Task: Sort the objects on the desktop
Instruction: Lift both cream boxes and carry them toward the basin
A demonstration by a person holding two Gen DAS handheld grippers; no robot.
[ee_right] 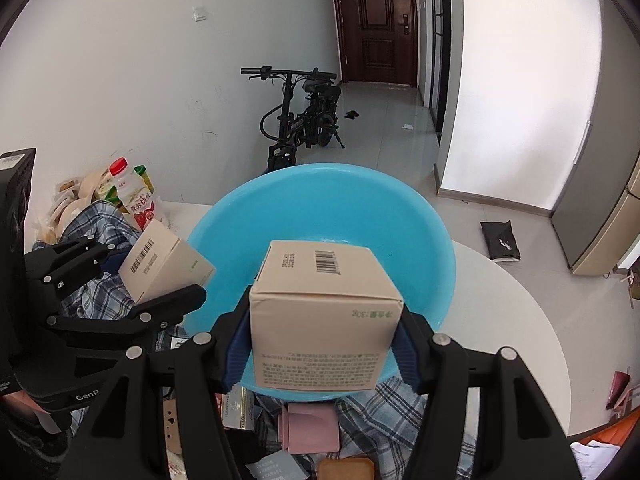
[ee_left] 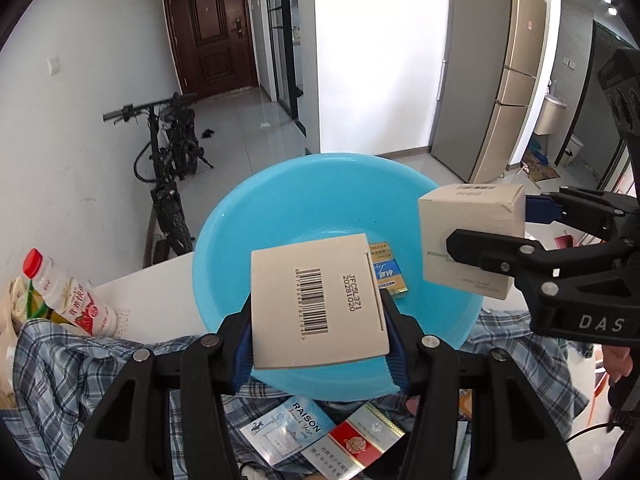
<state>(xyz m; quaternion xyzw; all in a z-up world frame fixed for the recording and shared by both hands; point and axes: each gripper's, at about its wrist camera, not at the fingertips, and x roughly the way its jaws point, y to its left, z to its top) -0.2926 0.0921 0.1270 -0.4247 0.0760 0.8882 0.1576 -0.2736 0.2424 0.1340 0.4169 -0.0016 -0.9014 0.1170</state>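
Note:
My left gripper (ee_left: 318, 344) is shut on a beige barcode box (ee_left: 318, 300) held over the near rim of a blue basin (ee_left: 280, 208). A small yellow-and-blue pack (ee_left: 388, 274) lies inside the basin. My right gripper (ee_right: 322, 354) is shut on a second beige box (ee_right: 326, 320), also above the basin's (ee_right: 400, 220) near rim. In the left wrist view the right gripper (ee_left: 480, 224) holds its box (ee_left: 470, 236) at the basin's right side. In the right wrist view the left gripper (ee_right: 132, 280) with its box (ee_right: 164, 264) is at the basin's left.
A plaid cloth (ee_left: 80, 360) covers the white table (ee_right: 520, 320) in front of the basin, with cigarette packs (ee_left: 352, 440), a pink wallet (ee_right: 310, 428) and other small items on it. A red-capped bottle (ee_left: 68, 296) and snack bags stand at the left. A bicycle (ee_right: 300, 120) leans against the wall behind.

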